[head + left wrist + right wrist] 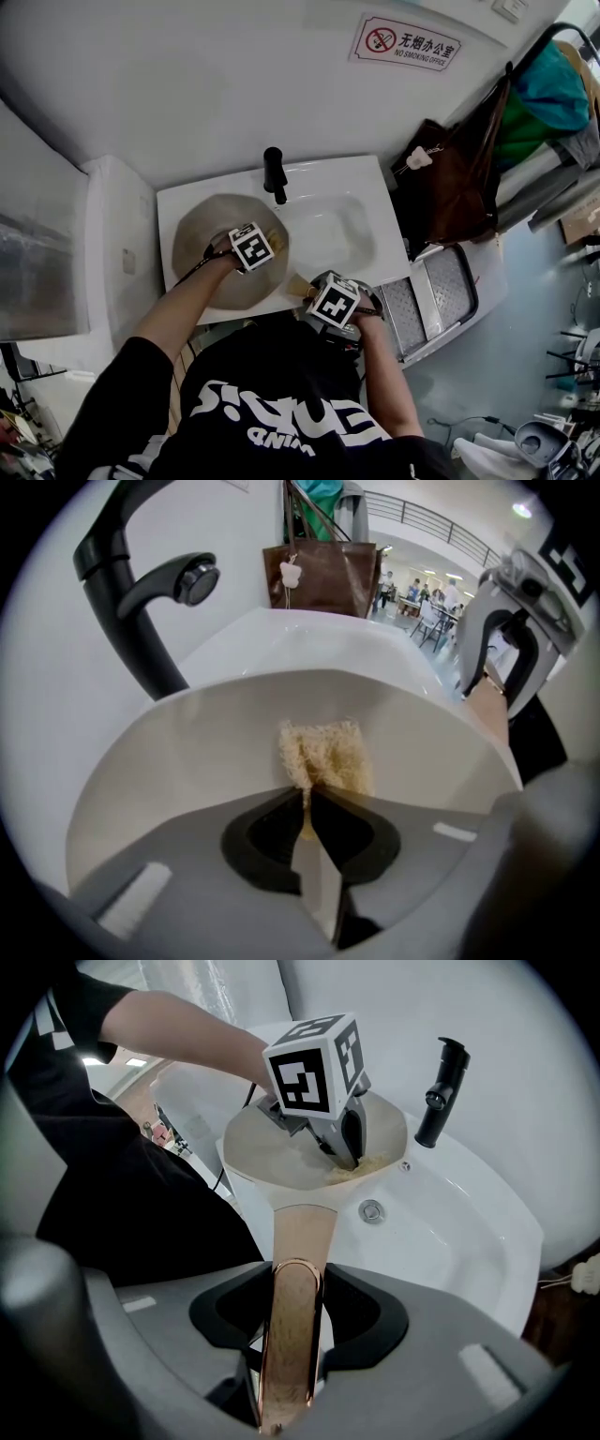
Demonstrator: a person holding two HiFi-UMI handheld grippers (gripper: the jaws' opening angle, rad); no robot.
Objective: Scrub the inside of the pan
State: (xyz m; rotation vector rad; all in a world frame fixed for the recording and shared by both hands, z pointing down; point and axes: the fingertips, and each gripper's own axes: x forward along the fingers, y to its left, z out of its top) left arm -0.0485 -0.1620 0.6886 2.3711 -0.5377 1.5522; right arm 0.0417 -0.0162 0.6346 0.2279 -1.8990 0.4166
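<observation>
white wall (pixel 187 75), no-smoking sign (pixel 405 42), grey floor (pixel 511 375)

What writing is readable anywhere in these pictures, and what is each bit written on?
"无烟办公室": wall sign, beside a red no-smoking symbol.
"NO SMOKING OFFICE": same sign, the smaller line underneath.
Large white print on the person's black shirt: upside down and distorted, not readable.
No other text visible.

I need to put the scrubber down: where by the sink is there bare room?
The basin right of the pan, between faucet and sink rim, is bare around the drain. The left is crowded: pan, scrubber, left gripper, right gripper.
</observation>
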